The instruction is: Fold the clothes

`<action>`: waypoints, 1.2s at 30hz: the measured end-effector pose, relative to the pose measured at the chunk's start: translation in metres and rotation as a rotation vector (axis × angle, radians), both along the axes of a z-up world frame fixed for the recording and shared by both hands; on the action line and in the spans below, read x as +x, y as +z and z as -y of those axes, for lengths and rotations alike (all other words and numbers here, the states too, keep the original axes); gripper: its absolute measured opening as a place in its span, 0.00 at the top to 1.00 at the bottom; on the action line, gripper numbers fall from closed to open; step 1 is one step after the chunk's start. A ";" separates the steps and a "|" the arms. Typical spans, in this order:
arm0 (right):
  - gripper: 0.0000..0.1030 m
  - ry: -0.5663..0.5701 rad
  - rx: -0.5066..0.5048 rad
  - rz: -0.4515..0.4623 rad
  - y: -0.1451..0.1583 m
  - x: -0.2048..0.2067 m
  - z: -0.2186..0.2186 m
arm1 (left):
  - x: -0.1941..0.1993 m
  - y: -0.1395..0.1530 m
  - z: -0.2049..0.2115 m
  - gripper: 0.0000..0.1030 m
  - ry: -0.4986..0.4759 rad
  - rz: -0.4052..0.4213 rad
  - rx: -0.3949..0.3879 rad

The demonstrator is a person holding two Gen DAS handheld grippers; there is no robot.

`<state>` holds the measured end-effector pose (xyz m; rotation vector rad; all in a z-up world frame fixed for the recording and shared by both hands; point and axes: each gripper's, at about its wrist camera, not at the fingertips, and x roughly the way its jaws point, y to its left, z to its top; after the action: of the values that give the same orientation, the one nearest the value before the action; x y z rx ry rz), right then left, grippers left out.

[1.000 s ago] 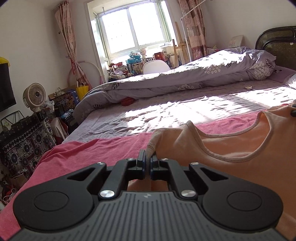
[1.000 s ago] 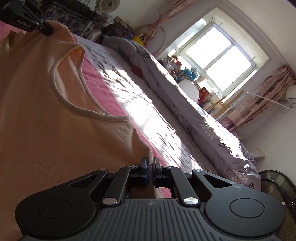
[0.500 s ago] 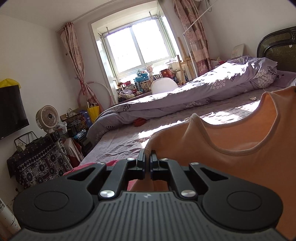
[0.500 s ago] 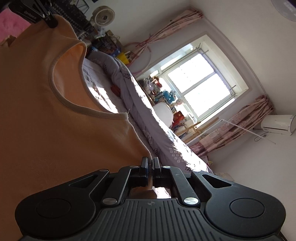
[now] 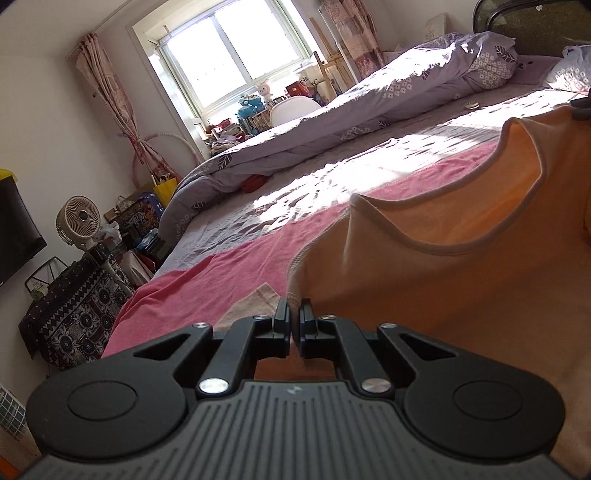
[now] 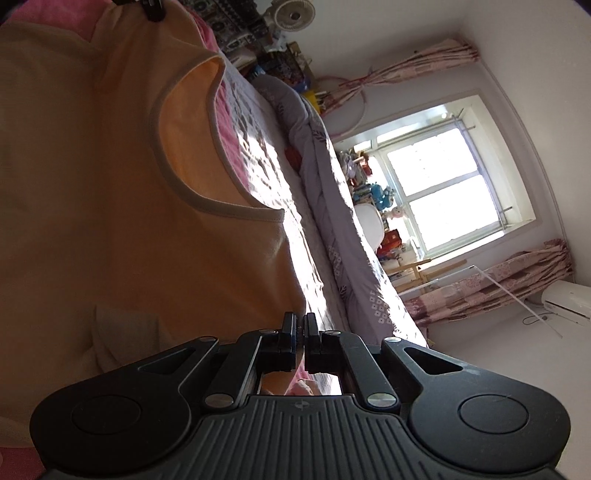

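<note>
An orange sleeveless top point(image 5: 461, 288) with a pale trimmed neckline hangs stretched between my two grippers above the bed. My left gripper point(image 5: 294, 314) is shut on one shoulder strap of the top. My right gripper point(image 6: 299, 321) is shut on the other strap edge; the same top point(image 6: 110, 221) fills the left of that view. The left gripper's black fingertips point(image 6: 153, 9) show at the top edge of the right wrist view, clamped on the cloth. The right gripper's tip point(image 5: 581, 107) peeks in at the right edge of the left wrist view.
Under the top lies a pink garment point(image 5: 236, 273) on a lavender bed sheet point(image 5: 332, 184). A rolled purple quilt point(image 5: 369, 103) runs along the bed's far side. A fan point(image 5: 77, 221), a patterned cloth-covered stand point(image 5: 70, 314) and clutter stand by the bed's foot, below a bright window point(image 5: 229, 55).
Both grippers stayed shut on the top. It rose off the bed half a second ago and has come lower again, with the pink garment back in view beneath it.
</note>
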<state>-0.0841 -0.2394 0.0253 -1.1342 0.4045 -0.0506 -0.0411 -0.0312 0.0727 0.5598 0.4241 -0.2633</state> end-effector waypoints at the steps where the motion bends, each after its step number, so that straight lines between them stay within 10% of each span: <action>1: 0.95 0.006 -0.003 -0.022 -0.005 -0.004 -0.001 | -0.003 -0.006 -0.002 0.97 -0.007 -0.022 0.012; 12: 0.90 0.051 0.087 -0.269 -0.040 -0.031 -0.008 | -0.023 -0.033 -0.030 0.83 -0.064 -0.170 0.064; 16: 0.44 0.059 0.243 -0.315 -0.016 -0.016 -0.001 | -0.031 -0.024 -0.040 0.81 -0.101 -0.166 0.083; 21: 0.34 0.061 0.394 -0.378 0.005 0.013 0.001 | -0.037 -0.022 -0.051 0.70 -0.129 -0.168 0.138; 27: 0.39 0.106 0.357 -0.430 -0.007 0.015 -0.018 | -0.044 -0.025 -0.048 0.69 -0.143 -0.147 0.181; 31: 0.82 0.127 0.309 -0.427 -0.019 0.001 -0.031 | -0.053 -0.021 -0.046 0.69 -0.164 -0.109 0.205; 36: 0.84 0.097 0.344 -0.411 -0.015 0.004 -0.030 | -0.075 -0.003 -0.034 0.64 -0.311 -0.041 0.197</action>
<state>-0.0799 -0.2094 0.0104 -0.8174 0.6930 0.3316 -0.1164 0.0031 0.0698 0.8159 0.4041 -0.5360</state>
